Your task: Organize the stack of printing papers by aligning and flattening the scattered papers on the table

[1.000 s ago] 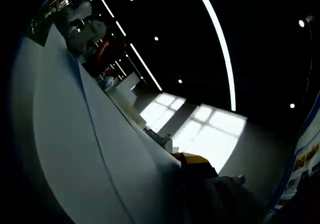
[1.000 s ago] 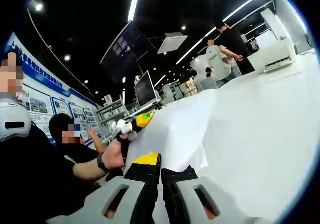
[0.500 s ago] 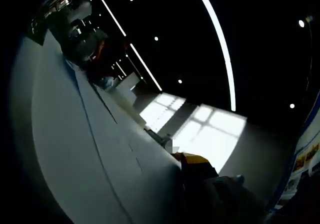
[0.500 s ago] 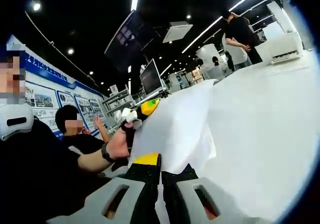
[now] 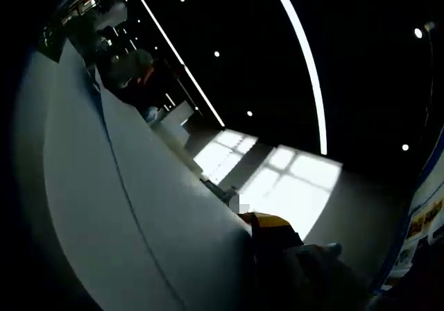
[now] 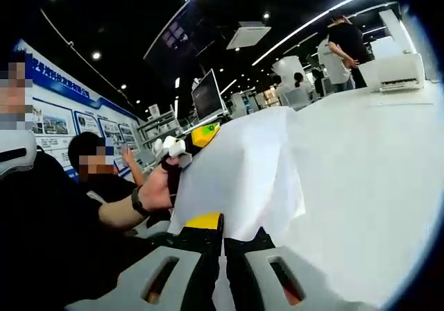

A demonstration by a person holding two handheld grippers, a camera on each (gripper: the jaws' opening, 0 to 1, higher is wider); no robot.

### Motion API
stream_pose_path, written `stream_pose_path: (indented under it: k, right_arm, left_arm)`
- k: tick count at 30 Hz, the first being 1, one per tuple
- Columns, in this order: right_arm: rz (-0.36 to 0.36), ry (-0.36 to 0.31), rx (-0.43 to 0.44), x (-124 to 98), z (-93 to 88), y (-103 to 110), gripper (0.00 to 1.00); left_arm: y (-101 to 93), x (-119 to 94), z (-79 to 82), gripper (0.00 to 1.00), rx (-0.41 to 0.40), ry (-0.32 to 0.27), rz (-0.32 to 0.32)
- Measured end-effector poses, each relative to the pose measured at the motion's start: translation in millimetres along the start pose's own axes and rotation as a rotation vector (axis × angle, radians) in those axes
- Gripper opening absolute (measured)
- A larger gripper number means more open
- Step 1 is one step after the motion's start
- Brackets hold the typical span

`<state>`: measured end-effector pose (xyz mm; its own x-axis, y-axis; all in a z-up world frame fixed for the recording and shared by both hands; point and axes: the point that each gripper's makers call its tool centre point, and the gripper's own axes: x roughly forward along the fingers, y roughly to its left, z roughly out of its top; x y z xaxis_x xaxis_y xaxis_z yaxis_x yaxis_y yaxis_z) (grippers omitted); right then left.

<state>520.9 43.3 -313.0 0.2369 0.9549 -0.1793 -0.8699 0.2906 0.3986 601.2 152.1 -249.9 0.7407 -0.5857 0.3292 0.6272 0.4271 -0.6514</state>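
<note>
Nearest me, I am holding the right gripper (image 6: 223, 245) with jaws clamped together on the papers (image 6: 239, 175) lifted over the white table (image 6: 368, 165), while farther left my left gripper (image 6: 182, 148) is gripping their far edge, jaw state unclear.

In the right gripper view my right claw (image 6: 223, 252) sits at the near edge of the bench (image 6: 374, 179), with the papers (image 6: 239, 175) rising just ahead of it. My left claw (image 6: 182, 149) is at their left edge. A printer (image 6: 395, 71) stands on the far right corner, people behind it.
</note>
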Motion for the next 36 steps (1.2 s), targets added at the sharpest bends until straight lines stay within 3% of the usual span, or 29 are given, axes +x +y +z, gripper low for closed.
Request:
stream_pose_path:
  k: [36]
  right_arm:
    - [-0.007,-0.002,0.010,-0.5,-1.2,-0.9,0.00]
  left_arm:
    - [-1.5,-0.2,-0.9,0.16,0.005,0.002,-0.004]
